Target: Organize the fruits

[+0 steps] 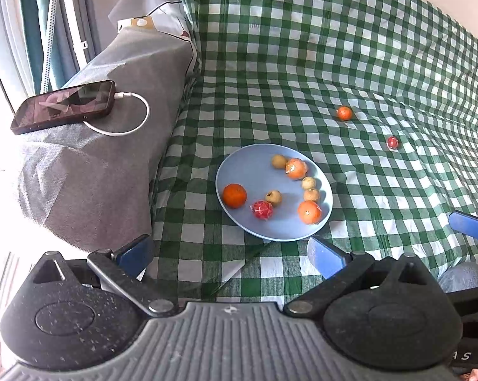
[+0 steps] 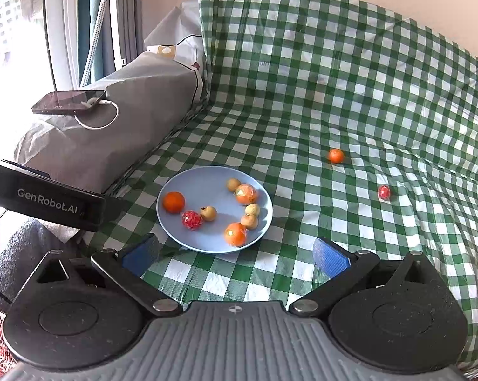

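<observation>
While both my left gripper (image 1: 229, 254) and right gripper (image 2: 235, 255) stand spread and empty, the blue plate (image 1: 239, 171) of fruit sits mid-frame; one orange (image 1: 344, 113) lies loose upper right.

Light: bright daylight from window (image 1: 3, 31) at left, overexposed there.
Shadows: soft, cast rightward beside fruit on plate (image 1: 239, 165).
Distortion: fisheye bending at edges.
Focus: sharp throughout.
</observation>
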Tool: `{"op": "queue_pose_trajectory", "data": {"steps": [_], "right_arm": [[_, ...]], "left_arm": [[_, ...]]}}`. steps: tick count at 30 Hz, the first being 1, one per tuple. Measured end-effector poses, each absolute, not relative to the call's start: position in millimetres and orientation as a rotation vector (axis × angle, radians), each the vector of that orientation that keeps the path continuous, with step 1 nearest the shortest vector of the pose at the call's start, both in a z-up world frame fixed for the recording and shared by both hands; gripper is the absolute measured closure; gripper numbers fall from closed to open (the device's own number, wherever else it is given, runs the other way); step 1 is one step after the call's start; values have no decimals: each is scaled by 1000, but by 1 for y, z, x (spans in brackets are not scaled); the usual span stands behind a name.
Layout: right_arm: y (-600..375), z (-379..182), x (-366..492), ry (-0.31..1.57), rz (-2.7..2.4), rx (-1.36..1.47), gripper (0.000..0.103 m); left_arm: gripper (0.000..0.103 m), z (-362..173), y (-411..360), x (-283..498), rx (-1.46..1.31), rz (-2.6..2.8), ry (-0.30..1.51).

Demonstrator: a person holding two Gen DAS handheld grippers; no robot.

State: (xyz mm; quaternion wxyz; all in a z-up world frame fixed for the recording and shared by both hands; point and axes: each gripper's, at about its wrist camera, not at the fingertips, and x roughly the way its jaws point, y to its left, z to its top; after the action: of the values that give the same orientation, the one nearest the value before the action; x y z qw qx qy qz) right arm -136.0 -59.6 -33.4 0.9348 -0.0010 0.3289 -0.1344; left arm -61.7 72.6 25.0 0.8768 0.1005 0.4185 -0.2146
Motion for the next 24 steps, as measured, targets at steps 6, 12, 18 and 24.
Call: {"op": "queue_pose_trajectory", "data": {"steps": [6, 12, 18, 24], "right_arm": [[-59, -34, -136, 675, -275, 5, 1], [-60, -39, -134, 690, -281, 20, 1], [-62, -42, -130, 693, -288, 38, 1], [-71, -46, -129, 686, -309, 64, 1]], "left_arm": [[0, 25, 71, -64, 215, -445, 878], [0, 21, 69, -60, 229, -446, 889], [0, 20, 66, -56, 243, -451, 898], [0, 20, 53, -50, 271, -461, 918]]}}
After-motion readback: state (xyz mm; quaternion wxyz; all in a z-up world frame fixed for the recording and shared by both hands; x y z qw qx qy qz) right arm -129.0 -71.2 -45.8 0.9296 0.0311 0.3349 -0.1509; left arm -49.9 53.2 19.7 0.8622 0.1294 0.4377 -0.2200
